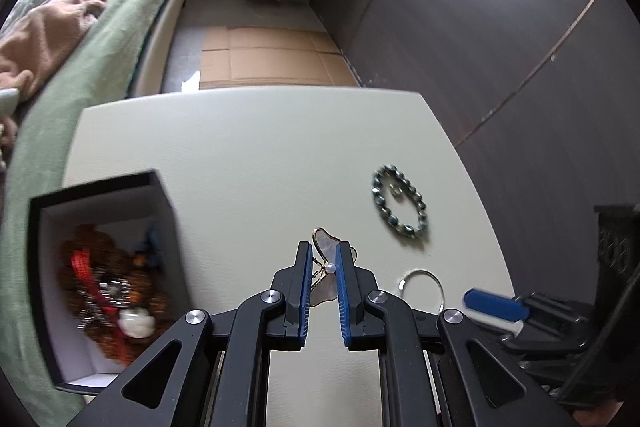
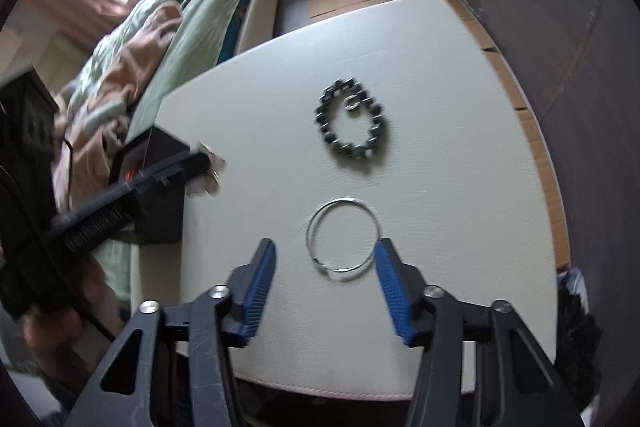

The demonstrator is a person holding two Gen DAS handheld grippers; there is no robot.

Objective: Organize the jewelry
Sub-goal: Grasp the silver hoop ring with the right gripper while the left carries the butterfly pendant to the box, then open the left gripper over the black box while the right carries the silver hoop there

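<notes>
Above the table (image 1: 248, 147), we see the left gripper (image 1: 323, 269) clamped on a butterfly-shaped earring (image 1: 326, 247), near the near edge. Our right gripper (image 2: 326, 277) hovers with jaws apart, straddling a silver hoop (image 2: 343, 239). At the left edge, the black box (image 1: 40, 267) holds brown beads and red cord; a beaded bracelet (image 1: 400, 205) lies toward the right edge.

My left wrist view looks forward, close over the white table (image 1: 248, 147); my right looks down nearer; both share the beaded bracelet (image 1: 400, 203).
</notes>
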